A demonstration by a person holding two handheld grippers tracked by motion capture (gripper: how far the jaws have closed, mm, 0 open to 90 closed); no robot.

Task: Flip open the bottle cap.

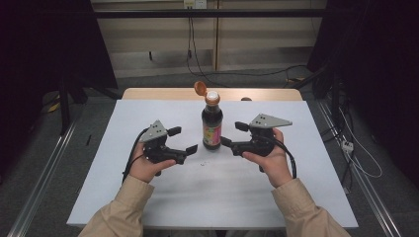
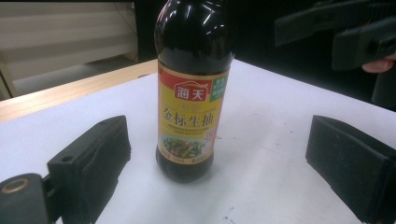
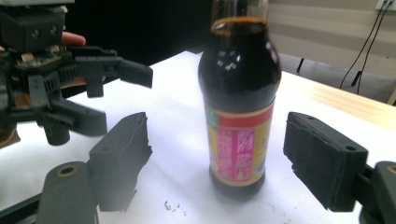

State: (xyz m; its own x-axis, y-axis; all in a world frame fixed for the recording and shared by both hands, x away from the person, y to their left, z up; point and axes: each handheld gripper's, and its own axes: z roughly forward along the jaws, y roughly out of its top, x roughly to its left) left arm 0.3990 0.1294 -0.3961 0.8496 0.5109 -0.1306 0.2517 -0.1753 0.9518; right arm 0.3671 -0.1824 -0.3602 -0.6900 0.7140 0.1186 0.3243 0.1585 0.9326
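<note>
A dark soy sauce bottle (image 1: 212, 126) stands upright mid-table, its orange flip cap (image 1: 199, 88) hinged open above the neck. Its yellow and red label (image 2: 192, 112) faces my left gripper; the bottle (image 3: 240, 102) also stands just ahead in the right gripper view. My left gripper (image 1: 183, 139) is open to the left of the bottle, jaws pointing at it and apart from it. To the bottle's right my right gripper (image 1: 233, 133) is open too, its lower jaw tip close to the glass. Nothing is held between the pads (image 2: 100, 158) (image 3: 317, 158) of either one.
A white sheet (image 1: 148, 197) covers the table, with a bare wooden strip (image 1: 163, 94) along the far edge. A few dark specks (image 1: 202, 163) lie in front of the bottle. Cables (image 1: 197, 59) trail over the floor behind, and metal rails (image 1: 44, 168) run along both sides.
</note>
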